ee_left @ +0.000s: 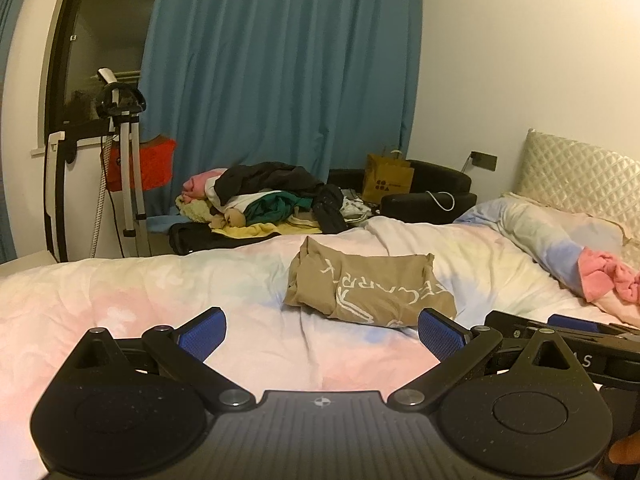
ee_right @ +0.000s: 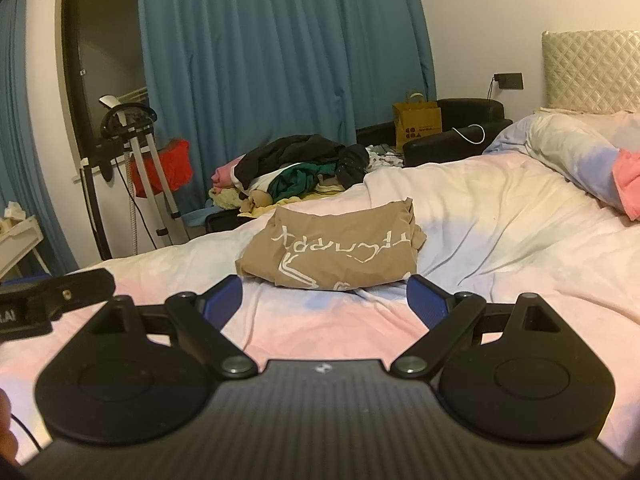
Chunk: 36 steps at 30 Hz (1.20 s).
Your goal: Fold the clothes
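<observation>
A folded tan shirt (ee_right: 332, 252) lay on the bed (ee_right: 500, 216), well in front of the pile of clothes (ee_right: 296, 168) beyond it, while the left claw (ee_left: 320, 336) and right claw (ee_right: 324, 300) hung just short of the shirt, both spread wide and empty.

Between my left gripper (ee_left: 322, 334) and my right gripper (ee_right: 324, 300), both with jaws spread wide and nothing between them, lies smooth, bare pastel duvet (ee_left: 140, 300). Straight ahead, the folded tan shirt (ee_right: 332, 252) is the only thing on that stretch, with bare bedding to either side of it. To the right, a rumpled quilt roll (ee_left: 540, 232) and pink cloth (ee_left: 608, 276) block the way. Beyond the bed's far edge, a clothes pile (ee_left: 272, 196) crowds the way.
</observation>
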Each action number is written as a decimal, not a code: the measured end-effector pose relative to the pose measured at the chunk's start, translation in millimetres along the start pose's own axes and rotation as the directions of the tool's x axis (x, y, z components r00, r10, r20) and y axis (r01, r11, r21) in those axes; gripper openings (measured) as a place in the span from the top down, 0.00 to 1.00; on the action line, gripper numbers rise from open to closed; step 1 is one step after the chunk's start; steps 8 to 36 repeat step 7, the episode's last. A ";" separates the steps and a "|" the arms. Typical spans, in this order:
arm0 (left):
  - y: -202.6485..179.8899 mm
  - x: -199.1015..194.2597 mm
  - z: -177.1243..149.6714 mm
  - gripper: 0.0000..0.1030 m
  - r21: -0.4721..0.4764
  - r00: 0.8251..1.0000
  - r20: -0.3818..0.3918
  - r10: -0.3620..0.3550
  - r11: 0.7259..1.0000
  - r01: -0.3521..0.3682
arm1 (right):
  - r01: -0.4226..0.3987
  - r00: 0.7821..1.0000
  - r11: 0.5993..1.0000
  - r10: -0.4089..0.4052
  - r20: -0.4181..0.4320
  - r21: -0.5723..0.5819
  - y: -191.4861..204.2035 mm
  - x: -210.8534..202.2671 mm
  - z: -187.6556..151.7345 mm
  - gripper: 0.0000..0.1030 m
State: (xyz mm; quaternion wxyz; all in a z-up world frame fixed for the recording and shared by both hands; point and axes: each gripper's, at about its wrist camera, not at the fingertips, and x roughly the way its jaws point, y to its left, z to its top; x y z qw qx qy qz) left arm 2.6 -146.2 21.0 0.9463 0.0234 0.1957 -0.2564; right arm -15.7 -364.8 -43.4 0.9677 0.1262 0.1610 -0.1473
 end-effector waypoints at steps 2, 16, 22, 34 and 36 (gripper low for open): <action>1.8 -0.7 -1.3 0.00 -0.004 1.000 0.000 0.012 1.000 -0.012 | -0.002 1.000 1.000 0.002 0.004 -0.003 0.2 -1.0 0.3 0.12; 5.0 -2.7 -1.9 0.00 -0.024 1.000 -0.002 0.011 1.000 -0.011 | 0.002 1.000 1.000 -0.002 0.008 -0.008 1.4 -2.7 -0.6 0.12; 5.0 -2.7 -1.9 0.00 -0.024 1.000 -0.002 0.011 1.000 -0.011 | 0.002 1.000 1.000 -0.002 0.008 -0.008 1.4 -2.7 -0.6 0.12; 5.0 -2.7 -1.9 0.00 -0.024 1.000 -0.002 0.011 1.000 -0.011 | 0.002 1.000 1.000 -0.002 0.008 -0.008 1.4 -2.7 -0.6 0.12; 5.0 -2.7 -1.9 0.00 -0.024 1.000 -0.002 0.011 1.000 -0.011 | 0.002 1.000 1.000 -0.002 0.008 -0.008 1.4 -2.7 -0.6 0.12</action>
